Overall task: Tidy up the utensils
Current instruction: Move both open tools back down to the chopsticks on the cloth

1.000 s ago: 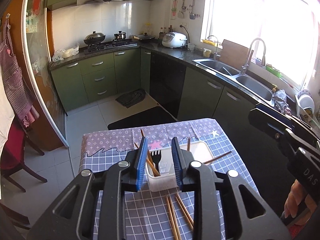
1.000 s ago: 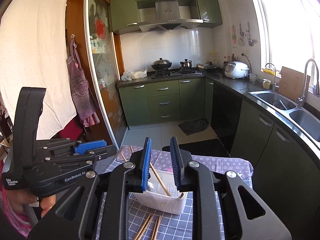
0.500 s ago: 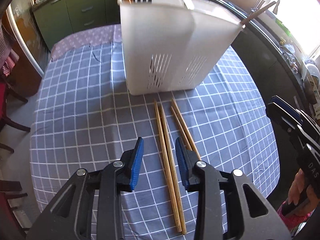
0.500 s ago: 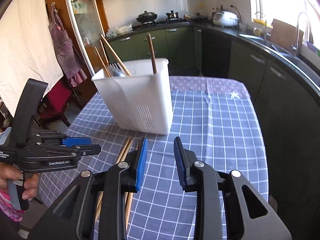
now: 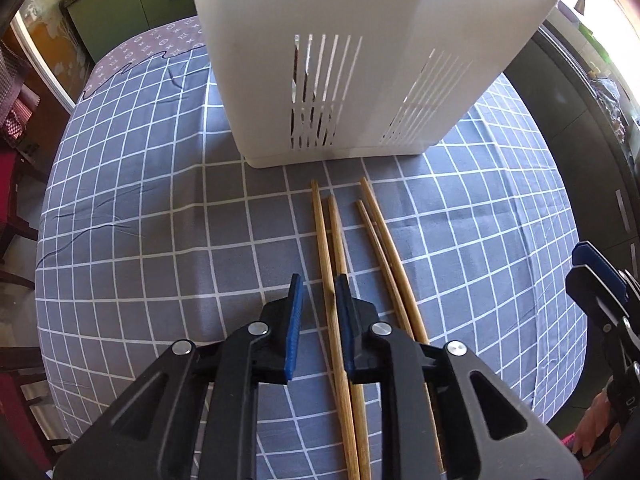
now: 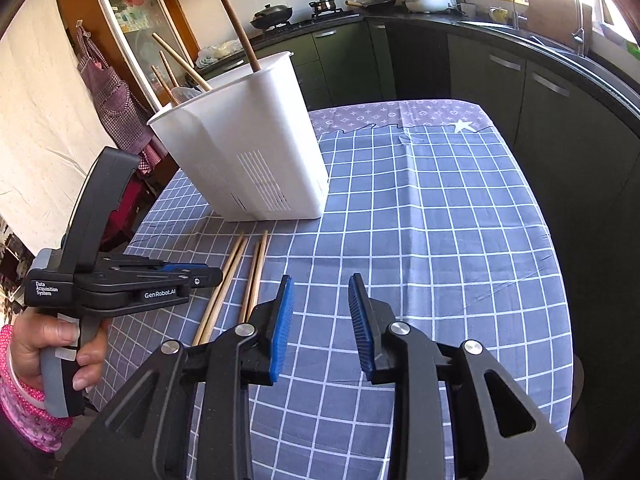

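Two pairs of wooden chopsticks lie on the checked tablecloth [image 5: 140,200] in front of a white slotted utensil holder [image 5: 360,60]. My left gripper [image 5: 318,280] points steeply down over the left pair [image 5: 322,232]. Its jaws are closing with one stick between them, and a gap still shows beside the left pad. The right pair [image 5: 380,232] lies just beside its right finger. In the right wrist view, my right gripper [image 6: 320,280] hovers over bare cloth to the right of the chopsticks [image 6: 236,268]; its jaws are opening, with nothing between them. The holder [image 6: 248,152] contains several chopsticks and a dark wooden handle [image 6: 240,32].
A hand [image 6: 48,340] in a pink dotted sleeve holds the left gripper's handle. Dark green kitchen cabinets [image 6: 540,92] and a sink run close along the table's right side. A red chair [image 5: 12,168] stands off the left edge.
Both grippers have dropped from high above the table to just over it and tipped downward. The left jaws have narrowed around a chopstick. The right jaws have widened.
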Motion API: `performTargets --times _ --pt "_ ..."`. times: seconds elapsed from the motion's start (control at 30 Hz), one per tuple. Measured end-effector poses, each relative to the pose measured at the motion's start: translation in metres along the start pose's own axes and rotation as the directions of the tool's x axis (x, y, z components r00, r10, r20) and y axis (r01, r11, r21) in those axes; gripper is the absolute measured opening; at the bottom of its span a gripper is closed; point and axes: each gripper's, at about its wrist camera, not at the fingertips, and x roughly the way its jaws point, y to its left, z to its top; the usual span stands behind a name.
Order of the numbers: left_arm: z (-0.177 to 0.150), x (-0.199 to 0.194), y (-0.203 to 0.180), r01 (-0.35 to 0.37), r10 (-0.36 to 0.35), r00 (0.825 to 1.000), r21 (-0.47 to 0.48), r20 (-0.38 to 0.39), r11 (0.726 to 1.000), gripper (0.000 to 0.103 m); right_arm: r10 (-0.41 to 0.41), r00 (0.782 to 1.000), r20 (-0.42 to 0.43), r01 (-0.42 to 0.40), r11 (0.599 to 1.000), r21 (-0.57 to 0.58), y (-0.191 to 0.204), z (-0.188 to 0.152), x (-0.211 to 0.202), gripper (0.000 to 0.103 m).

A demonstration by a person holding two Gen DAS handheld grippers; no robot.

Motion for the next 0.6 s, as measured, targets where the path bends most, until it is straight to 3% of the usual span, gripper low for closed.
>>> performTargets --times 0.37,0.6 --pt "0.007 0.012 -0.019 -0.043 0.043 0.999 0.017 -0.010 0.999 0.010 0.017 1.000 -0.005 -0.017 1.000 0.021 -0.002 -0.001 0.000 0.034" --pt "0.007 0.011 0.001 -0.057 0.057 0.998 -0.011 -0.011 0.998 0.007 0.017 1.000 -0.011 -0.017 0.999 0.034 -0.005 -0.002 0.002 0.034"
